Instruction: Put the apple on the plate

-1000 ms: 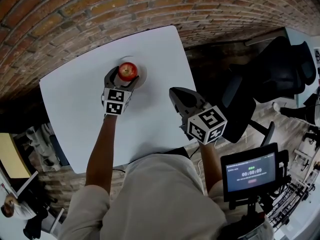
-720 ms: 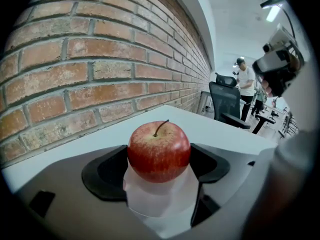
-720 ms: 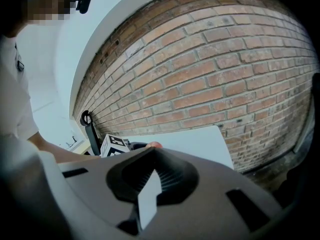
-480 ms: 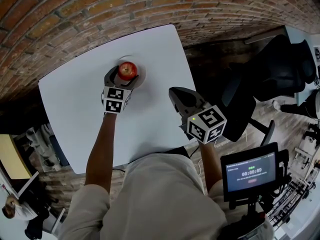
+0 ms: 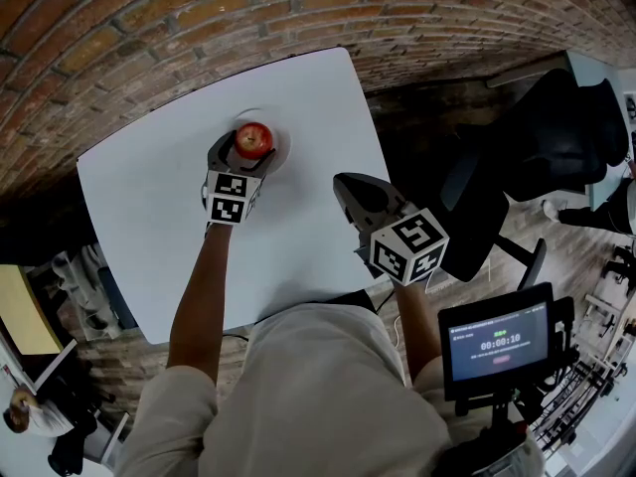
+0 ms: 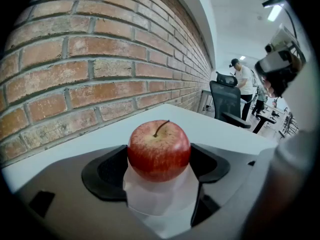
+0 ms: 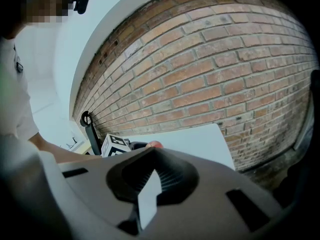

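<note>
The apple (image 6: pixel 159 151) sat upright, stem up, on the white plate (image 5: pixel 285 148) near the far edge of the worktop (image 5: pixel 149 197), close to the brick wall. The left gripper (image 5: pixel 246 150) bracketed it: its dark fingers (image 6: pixel 107 171) lay against the fruit's two flanks at the widest girth, which I read as a pinch on the apple, although the contact margin was slim in the left gripper view. I judged the fruit firm and moderately heavy for its size, with a smooth, waxy skin that would slip under a light grip and bruise under a hard one. Its round body would roll if set down off-centre. The correct hold was therefore across the equator, below the stem, with moderate force, as observed. With the apple apparently resting on the plate, I judged that placement was essentially complete and that only the release was left. The right gripper (image 5: pixel 348 189) hung well apart, over the worktop's near right edge, its fingers pressed together on nothing.
</note>
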`<state>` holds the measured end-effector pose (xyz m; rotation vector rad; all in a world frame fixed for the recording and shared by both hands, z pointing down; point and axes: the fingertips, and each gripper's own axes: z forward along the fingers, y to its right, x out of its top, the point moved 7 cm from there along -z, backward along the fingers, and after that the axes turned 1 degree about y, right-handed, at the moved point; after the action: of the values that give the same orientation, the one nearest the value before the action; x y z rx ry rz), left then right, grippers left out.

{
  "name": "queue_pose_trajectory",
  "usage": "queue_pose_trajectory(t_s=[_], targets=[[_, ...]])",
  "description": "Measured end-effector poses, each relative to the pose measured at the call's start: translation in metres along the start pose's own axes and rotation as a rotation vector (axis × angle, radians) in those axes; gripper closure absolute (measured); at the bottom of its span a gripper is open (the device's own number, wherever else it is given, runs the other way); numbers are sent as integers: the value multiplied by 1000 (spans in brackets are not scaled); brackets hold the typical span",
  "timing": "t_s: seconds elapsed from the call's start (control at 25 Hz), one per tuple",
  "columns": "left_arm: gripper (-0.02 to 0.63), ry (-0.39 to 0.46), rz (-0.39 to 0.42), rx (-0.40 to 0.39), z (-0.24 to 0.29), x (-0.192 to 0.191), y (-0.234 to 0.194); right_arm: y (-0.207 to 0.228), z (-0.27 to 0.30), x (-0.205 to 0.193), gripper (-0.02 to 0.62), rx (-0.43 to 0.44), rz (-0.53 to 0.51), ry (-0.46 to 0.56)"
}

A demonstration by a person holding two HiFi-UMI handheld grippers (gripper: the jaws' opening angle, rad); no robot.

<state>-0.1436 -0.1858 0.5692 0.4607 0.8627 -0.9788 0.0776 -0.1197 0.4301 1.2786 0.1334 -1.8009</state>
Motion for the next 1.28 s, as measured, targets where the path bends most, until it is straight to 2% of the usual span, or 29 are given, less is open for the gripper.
queue_pose_trajectory(t_s=[0.24,1.0,1.28], targets=[[215,-11,67,5,2,4,7,0,-1,-2,592,2,4,-3],[215,-31,6,-12,5,1,5,2,-1,-5,592,-5,14,-13],[213,-46,17,-18,6,0,6,2,-1,-5,592,-5,19,-13]])
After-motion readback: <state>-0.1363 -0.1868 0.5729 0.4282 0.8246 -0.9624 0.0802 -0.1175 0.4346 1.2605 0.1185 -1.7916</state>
